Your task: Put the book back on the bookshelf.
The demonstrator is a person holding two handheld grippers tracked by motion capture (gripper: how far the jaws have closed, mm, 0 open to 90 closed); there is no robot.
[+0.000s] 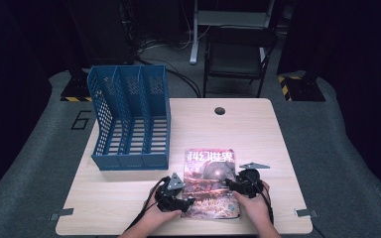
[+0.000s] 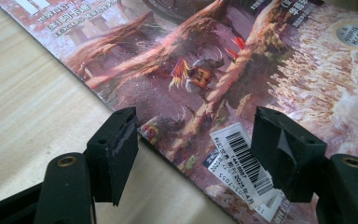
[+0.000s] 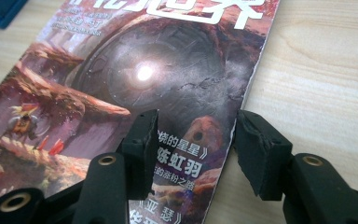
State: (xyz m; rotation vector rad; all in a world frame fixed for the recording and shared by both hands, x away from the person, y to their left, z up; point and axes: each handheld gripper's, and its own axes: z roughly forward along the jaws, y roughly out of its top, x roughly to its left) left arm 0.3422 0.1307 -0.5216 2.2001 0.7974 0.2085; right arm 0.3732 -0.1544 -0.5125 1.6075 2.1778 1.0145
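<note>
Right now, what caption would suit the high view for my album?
Two hand-held grippers, left and right, straddle a magazine's side edges beside a blue file rack.

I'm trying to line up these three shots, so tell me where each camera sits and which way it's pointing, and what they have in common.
High view: sits above the person's side of the table, looking forward and down at the magazine and blue file rack; both hands, the left claw and right claw show.
Left gripper view: rides the left claw, looking along its jaws at the magazine's barcode corner, the spine edge between the open jaws.
Right gripper view: rides the right claw, facing the magazine's opposite long edge, which lies between its open jaws.
Shared: all show the magazine and the wooden table.
</note>
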